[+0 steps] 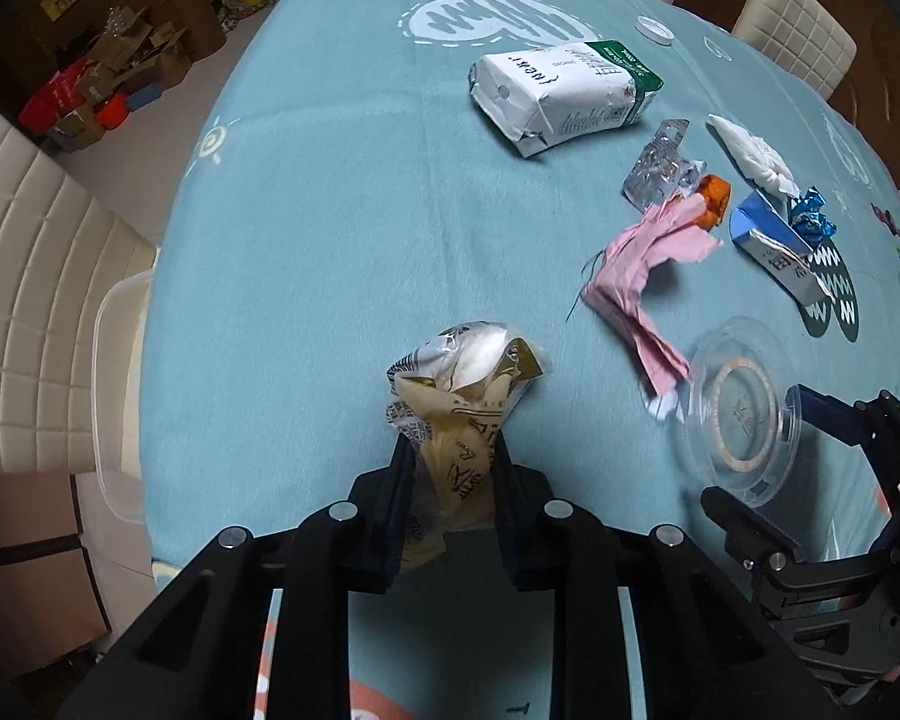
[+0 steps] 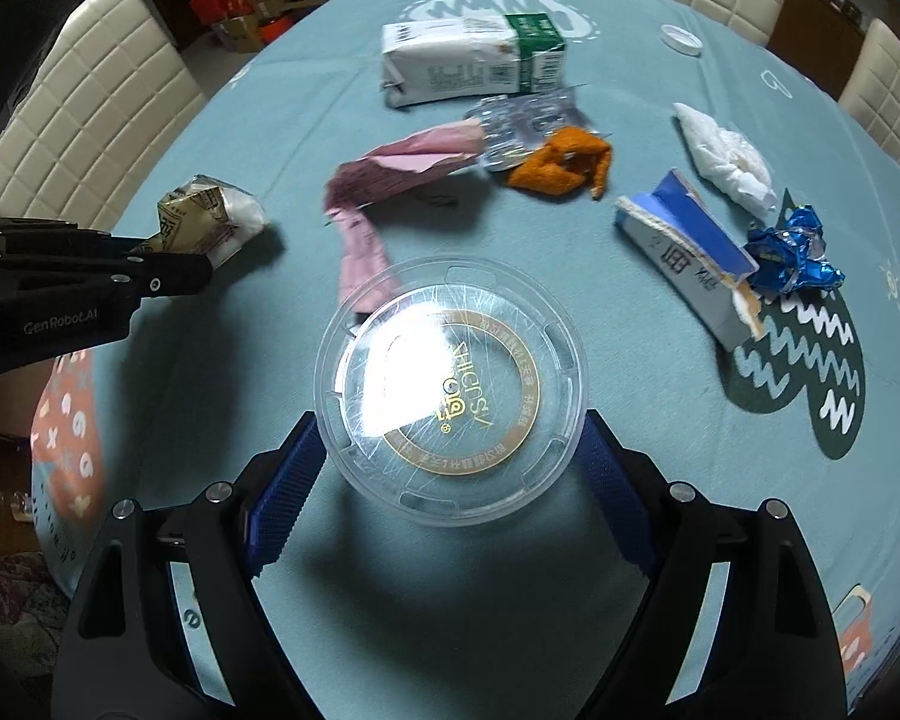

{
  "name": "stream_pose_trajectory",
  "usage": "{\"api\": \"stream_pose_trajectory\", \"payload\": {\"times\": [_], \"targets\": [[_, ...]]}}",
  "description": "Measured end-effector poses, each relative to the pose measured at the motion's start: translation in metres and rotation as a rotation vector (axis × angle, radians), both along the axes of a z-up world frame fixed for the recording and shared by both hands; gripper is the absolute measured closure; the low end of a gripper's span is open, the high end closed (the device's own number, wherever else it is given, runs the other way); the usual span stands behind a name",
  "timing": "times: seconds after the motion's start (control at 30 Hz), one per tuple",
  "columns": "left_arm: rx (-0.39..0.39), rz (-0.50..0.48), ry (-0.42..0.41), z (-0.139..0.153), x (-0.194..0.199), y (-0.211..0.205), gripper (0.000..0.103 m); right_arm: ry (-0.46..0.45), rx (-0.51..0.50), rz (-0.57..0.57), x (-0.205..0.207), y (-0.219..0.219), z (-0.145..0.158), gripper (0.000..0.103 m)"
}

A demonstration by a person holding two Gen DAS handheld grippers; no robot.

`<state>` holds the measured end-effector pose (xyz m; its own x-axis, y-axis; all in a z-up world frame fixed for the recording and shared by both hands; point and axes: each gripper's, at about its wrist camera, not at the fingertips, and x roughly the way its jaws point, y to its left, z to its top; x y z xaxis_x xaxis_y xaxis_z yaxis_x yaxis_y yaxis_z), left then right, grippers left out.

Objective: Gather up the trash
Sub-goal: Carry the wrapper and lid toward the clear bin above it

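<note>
Two pieces of trash are in hand and the rest still lies on the blue tablecloth point(image 1: 330, 228). At the far left edge of the table, a clear plastic bin point(image 1: 117, 396) sits on a chair; whether anything is in it cannot be told. The left gripper point(image 1: 450, 450) is clamped on a crumpled tan wrapper point(image 1: 459, 396), its jaws narrow around it. To its right, the right gripper point(image 2: 450, 474) holds a clear round lid point(image 2: 450, 390) across its rim with jaws wide. Still to collect, going rightward: a white-and-green carton point(image 1: 561, 93), pink paper point(image 1: 636, 276), a foil blister pack point(image 1: 660, 165), an orange scrap point(image 2: 561, 165), a torn blue box point(image 2: 684, 252), a white tissue point(image 2: 723, 150), blue foil point(image 2: 789, 252) and a small white cap point(image 2: 681, 39).
</note>
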<state>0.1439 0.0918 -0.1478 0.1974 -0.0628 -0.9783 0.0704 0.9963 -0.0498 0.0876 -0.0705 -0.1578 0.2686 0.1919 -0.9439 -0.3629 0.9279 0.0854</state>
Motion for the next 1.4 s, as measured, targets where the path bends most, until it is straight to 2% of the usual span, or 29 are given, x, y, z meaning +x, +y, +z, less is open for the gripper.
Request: {"api": "stream_pose_trajectory", "payload": {"times": [0.2, 0.57, 1.0, 1.4], "targets": [[0.003, 0.040, -0.002, 0.003, -0.025, 0.006, 0.079, -0.007, 0.013, 0.071, -0.018, 0.027, 0.005, 0.019], [0.010, 0.148, -0.016, 0.009, -0.053, 0.053, 0.079, -0.042, 0.023, 0.241, -0.027, 0.097, 0.019, 0.019], [0.011, 0.299, 0.009, -0.001, -0.073, 0.132, 0.079, -0.024, 0.007, 0.402, -0.013, 0.179, 0.014, 0.019], [0.002, 0.396, 0.033, -0.015, -0.069, 0.191, 0.079, -0.016, -0.010, 0.505, 0.012, 0.253, 0.010, 0.019]]}}
